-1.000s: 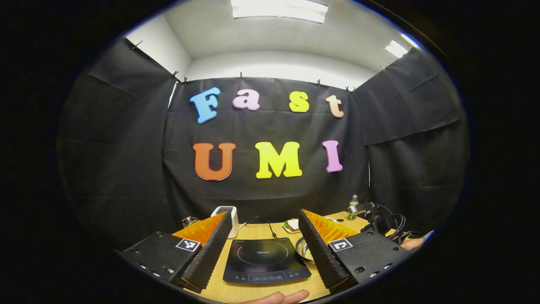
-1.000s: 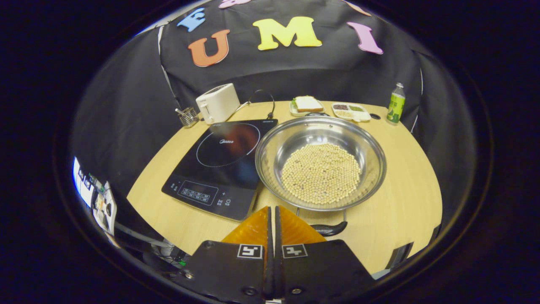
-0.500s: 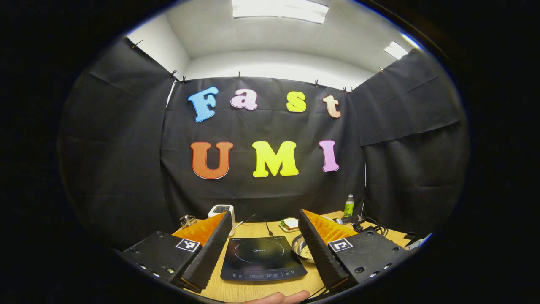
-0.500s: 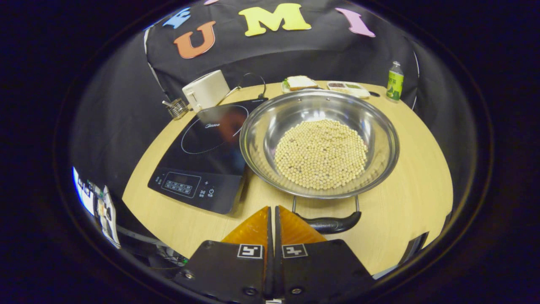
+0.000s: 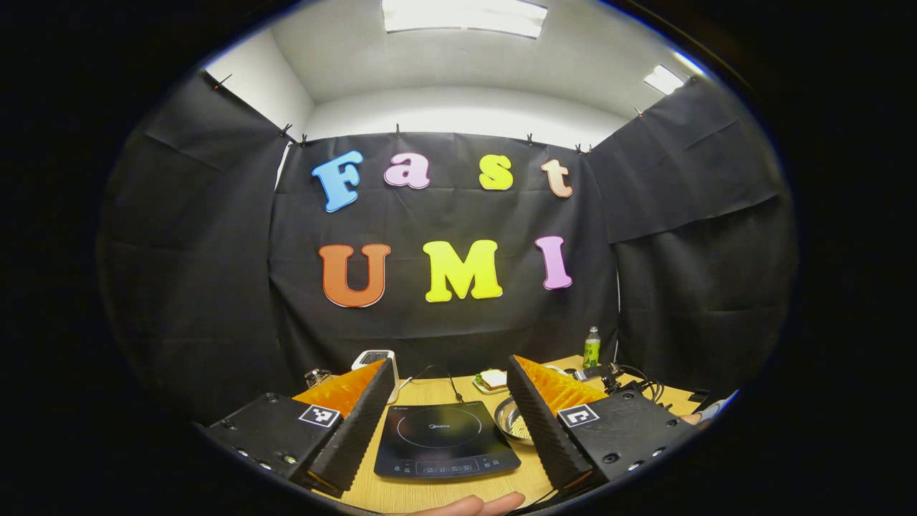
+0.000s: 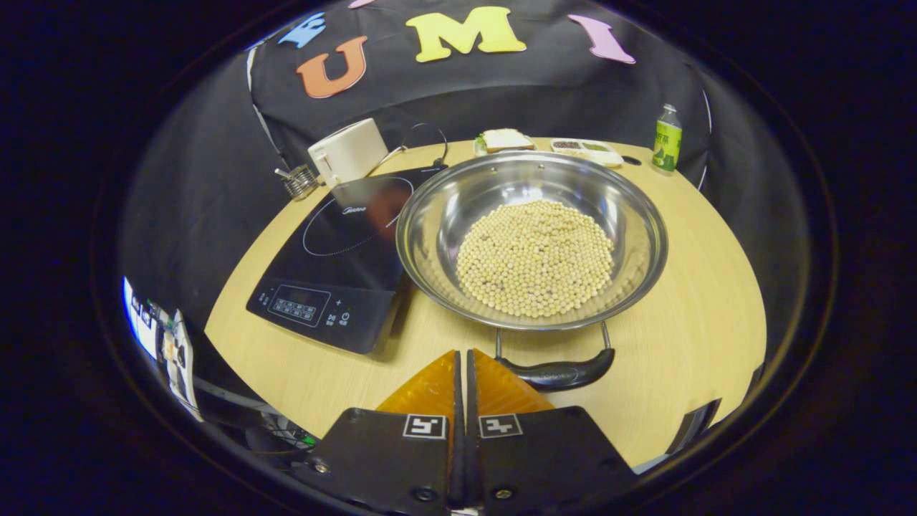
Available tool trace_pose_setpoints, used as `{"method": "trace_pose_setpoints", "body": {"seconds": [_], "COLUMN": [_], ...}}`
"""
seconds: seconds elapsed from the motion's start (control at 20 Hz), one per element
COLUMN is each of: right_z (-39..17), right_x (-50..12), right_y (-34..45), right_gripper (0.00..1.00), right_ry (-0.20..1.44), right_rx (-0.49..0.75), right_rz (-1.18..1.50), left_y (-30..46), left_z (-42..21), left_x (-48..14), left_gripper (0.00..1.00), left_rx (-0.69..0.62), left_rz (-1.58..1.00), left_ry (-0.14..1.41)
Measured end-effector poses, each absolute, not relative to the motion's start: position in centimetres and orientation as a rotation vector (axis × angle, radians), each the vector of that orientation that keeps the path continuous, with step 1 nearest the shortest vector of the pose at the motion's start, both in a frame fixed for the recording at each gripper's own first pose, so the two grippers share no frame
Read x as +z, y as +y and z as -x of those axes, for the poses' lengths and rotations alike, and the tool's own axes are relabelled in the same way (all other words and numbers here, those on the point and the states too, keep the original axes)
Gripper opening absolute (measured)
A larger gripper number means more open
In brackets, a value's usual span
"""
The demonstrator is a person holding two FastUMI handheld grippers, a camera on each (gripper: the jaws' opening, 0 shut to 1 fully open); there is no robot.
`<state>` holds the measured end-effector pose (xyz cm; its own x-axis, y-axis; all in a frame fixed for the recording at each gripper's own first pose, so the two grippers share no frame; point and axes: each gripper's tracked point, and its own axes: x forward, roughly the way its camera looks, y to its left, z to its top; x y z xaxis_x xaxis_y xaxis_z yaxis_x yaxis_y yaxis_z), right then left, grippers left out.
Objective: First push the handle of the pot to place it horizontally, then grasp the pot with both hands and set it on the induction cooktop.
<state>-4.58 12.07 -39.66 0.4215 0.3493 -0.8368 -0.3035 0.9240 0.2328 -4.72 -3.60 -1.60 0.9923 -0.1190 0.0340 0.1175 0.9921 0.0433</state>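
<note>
shiny silver pot holding pale beige beans, with a black handle at 6 o'clock; glossy black induction cooktop at 9 o'clock; light wood-grain table; white toaster at 11 o'clock; green-labelled bottle at 1 o'clock.

One pot, one cooktop, one toaster, one bottle, one sandwich and two grippers are counted on one table.

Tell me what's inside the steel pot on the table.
The pot holds a mound of small pale round beans. They cover the middle of its bottom, so what lies beneath them cannot be seen.
</note>
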Motion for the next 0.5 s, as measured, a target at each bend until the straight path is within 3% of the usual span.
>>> {"method": "trace_pose_setpoints", "body": {"seconds": [0.15, 0.5], "right_z": [4.1, 3.0], "right_x": [-39.9, -40.3], "right_y": [10.9, 7.4], "right_gripper": [0.04, 0.01], "right_ry": [1.033, 1.009], "right_rx": [0.406, 0.361], "right_rz": [-0.033, 0.036], "left_y": [-3.9, -3.7], "left_z": [4.8, 4.5], "left_x": [-1.5, -0.7], "left_gripper": [0.94, 0.95], "left_rx": [-0.123, -0.096], "left_rz": [-0.038, -0.056], "left_ry": [-0.039, -0.024]}}
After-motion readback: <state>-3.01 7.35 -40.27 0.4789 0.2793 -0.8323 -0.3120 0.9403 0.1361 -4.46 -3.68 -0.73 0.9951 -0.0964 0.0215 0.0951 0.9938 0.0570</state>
